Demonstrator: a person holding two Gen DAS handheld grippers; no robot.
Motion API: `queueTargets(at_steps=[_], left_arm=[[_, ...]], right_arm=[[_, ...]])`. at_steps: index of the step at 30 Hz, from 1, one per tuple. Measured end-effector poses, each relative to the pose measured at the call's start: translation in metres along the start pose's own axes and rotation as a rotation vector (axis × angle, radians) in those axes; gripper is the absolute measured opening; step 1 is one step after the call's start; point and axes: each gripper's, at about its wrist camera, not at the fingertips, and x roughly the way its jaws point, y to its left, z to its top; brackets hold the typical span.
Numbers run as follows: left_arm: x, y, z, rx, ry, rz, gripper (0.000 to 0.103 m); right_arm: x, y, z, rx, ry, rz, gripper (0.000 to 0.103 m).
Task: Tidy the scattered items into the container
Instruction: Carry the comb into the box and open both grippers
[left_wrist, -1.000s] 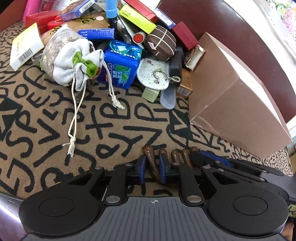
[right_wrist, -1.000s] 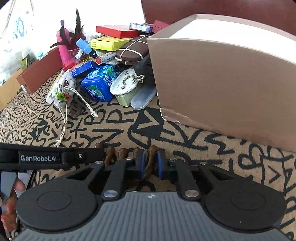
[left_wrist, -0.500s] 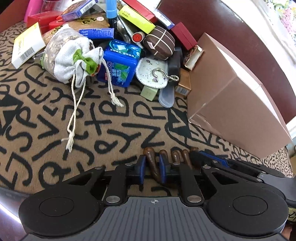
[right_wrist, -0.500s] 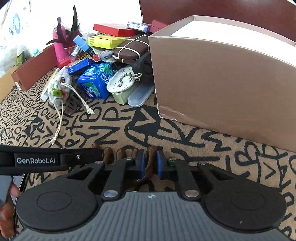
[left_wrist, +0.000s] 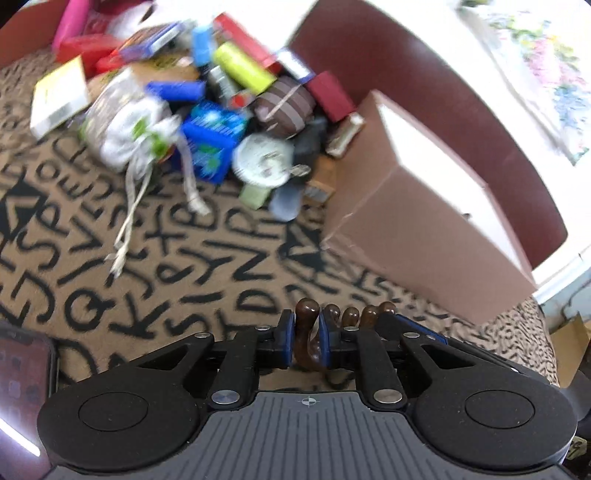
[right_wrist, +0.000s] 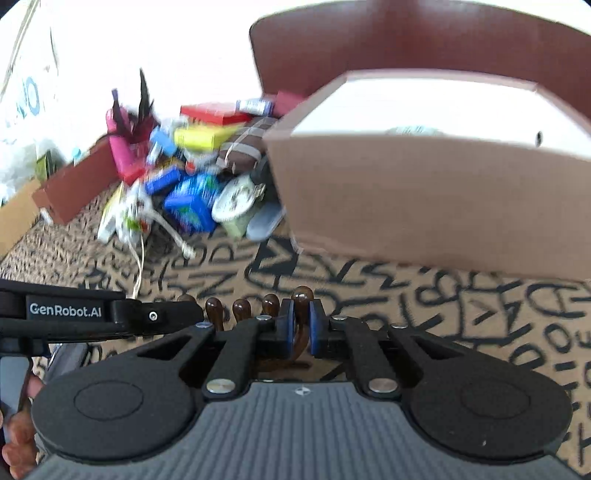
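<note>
Both grippers hold one brown wooden rack of round-tipped hooks (left_wrist: 341, 317), side by side above the patterned cloth. My left gripper (left_wrist: 306, 338) is shut on its leftmost hook (left_wrist: 306, 314). My right gripper (right_wrist: 298, 328) is shut on its rightmost hook (right_wrist: 302, 297). The tan cardboard box (left_wrist: 417, 229) stands open ahead to the right; it also shows in the right wrist view (right_wrist: 424, 206), with a pale interior. Both views are blurred by motion.
A pile of scattered items lies left of the box: a white drawstring pouch (left_wrist: 125, 129), a blue tin (left_wrist: 212, 144), a round white case (left_wrist: 262, 162), a striped brown pouch (left_wrist: 284, 107), a yellow box (left_wrist: 242, 68). A phone (left_wrist: 22, 384) lies at the near left.
Both grippers have risen with the hook rack and tipped toward the box. The pile and box now sit lower and farther in the views, and the box's interior shows.
</note>
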Motion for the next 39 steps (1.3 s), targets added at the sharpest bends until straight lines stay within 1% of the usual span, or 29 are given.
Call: queueTargets(at_steps=[7, 12, 17, 20, 23, 26, 33, 39], left_arm=[[-0.009, -0.045, 0.028, 0.049, -0.078, -0.063, 0.023], [-0.017, -0.088, 0.057, 0.103, -0.145, -0.123, 0.023], [-0.007, -0.133, 0.09, 0.156, -0.176, -0.163, 0.025], [0.005, -0.156, 0.108, 0.177, -0.184, -0.186, 0.025], [0.029, -0.17, 0.123, 0.185, -0.167, -0.195, 0.025], [0.061, -0.172, 0.13, 0.176, -0.125, -0.198, 0.025], [0.133, -0.157, 0.124, 0.133, -0.007, -0.164, 0.026], [0.165, -0.153, 0.123, 0.126, 0.051, -0.14, 0.028]], right_arm=[[-0.038, -0.017, 0.029, 0.014, -0.132, -0.025, 0.009], [-0.068, -0.032, 0.064, -0.008, -0.242, -0.057, 0.009], [-0.089, -0.05, 0.104, -0.043, -0.328, -0.116, 0.009], [-0.092, -0.066, 0.126, -0.034, -0.35, -0.141, 0.009], [-0.084, -0.085, 0.143, -0.005, -0.342, -0.147, 0.009], [-0.067, -0.103, 0.149, 0.026, -0.316, -0.155, 0.009], [-0.012, -0.14, 0.133, 0.099, -0.2, -0.162, 0.009], [0.012, -0.155, 0.126, 0.121, -0.144, -0.164, 0.009]])
